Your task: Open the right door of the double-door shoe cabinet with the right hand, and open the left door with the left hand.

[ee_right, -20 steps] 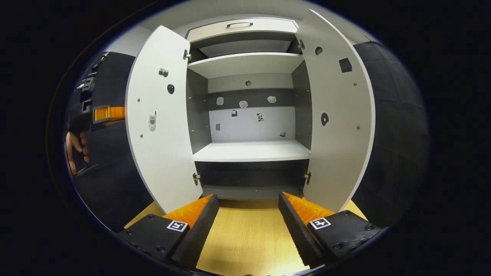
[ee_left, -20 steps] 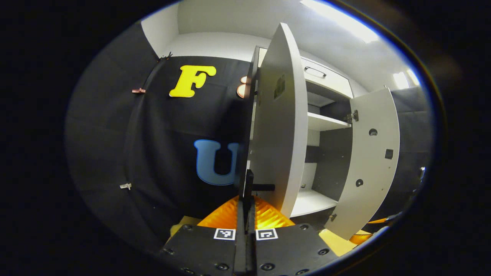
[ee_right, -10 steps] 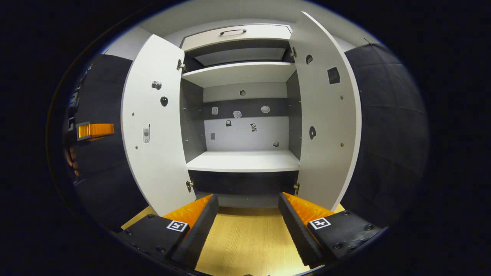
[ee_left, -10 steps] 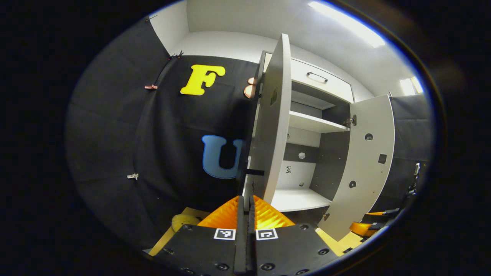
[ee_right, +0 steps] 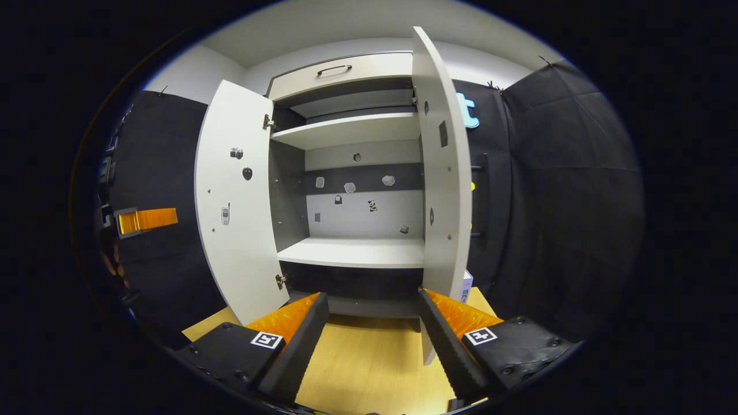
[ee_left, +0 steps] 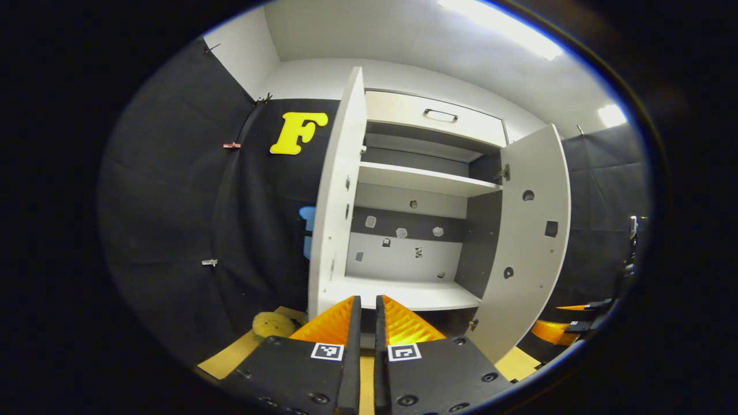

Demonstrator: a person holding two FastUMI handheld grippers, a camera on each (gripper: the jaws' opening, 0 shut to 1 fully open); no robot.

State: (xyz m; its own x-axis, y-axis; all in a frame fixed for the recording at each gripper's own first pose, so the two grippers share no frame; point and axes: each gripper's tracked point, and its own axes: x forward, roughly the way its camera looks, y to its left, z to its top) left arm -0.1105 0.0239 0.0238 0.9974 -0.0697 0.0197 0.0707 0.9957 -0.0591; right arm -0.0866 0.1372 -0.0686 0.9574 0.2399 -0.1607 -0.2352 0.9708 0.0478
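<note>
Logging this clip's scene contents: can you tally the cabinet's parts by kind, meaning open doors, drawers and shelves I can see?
Open doors: 2, left door and right door
Drawers: 1, top drawer
Shelves: 2, upper shelf and lower shelf
Total: 5

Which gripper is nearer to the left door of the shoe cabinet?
Left. The left gripper is just in front of the left door, at its free edge; the right gripper is farther off, close to the right door.
</note>
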